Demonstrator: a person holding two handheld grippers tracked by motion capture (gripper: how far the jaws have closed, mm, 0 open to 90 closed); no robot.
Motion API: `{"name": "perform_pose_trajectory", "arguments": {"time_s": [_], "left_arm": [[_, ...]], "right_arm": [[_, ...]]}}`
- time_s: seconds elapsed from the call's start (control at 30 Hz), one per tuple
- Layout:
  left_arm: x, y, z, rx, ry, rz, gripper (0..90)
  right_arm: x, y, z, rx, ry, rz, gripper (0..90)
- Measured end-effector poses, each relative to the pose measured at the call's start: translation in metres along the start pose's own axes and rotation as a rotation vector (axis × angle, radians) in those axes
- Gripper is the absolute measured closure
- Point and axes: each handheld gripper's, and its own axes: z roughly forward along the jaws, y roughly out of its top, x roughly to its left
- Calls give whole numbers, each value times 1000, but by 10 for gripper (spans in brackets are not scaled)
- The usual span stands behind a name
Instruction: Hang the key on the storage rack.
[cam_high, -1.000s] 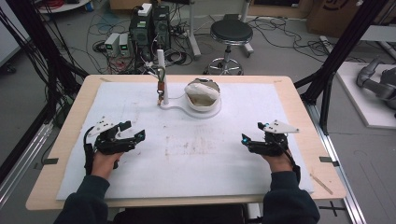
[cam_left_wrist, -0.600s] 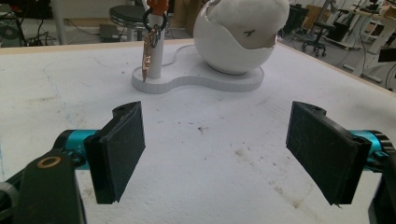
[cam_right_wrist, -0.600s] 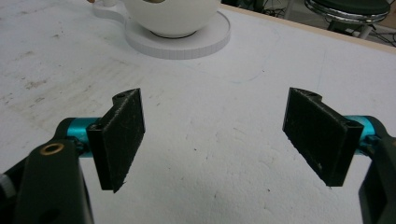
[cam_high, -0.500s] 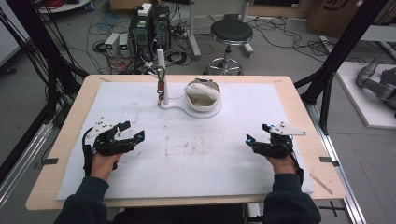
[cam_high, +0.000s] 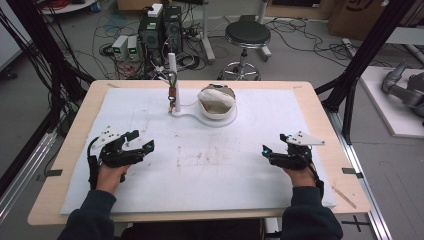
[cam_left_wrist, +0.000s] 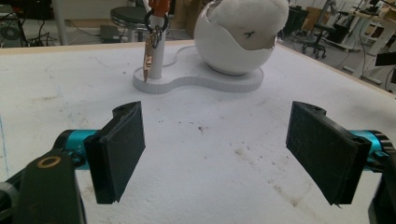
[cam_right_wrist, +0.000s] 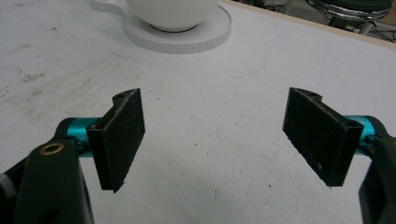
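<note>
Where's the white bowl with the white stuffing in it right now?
In the high view, the white bowl sits on a white base at the table's far middle, just right of the post with hanging clips.

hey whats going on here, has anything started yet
A person sits at a table with a left gripper and a right gripper, one in each hand. Both are open, hold nothing, and sit near the front edge, well apart. At the far side stands a white base with a post that has a small clip hanging on it, beside a white bowl with something white and soft in it. Neither gripper is near them.
</note>
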Motion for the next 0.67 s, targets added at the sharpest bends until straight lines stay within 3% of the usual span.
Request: {"name": "perform_pose_trajectory", "arguments": {"time_s": [0.67], "left_arm": [[-1,-1,2,3,-5,-3,195]], "right_arm": [[-3,-2,-1,-1,-14,-1,213]]}}
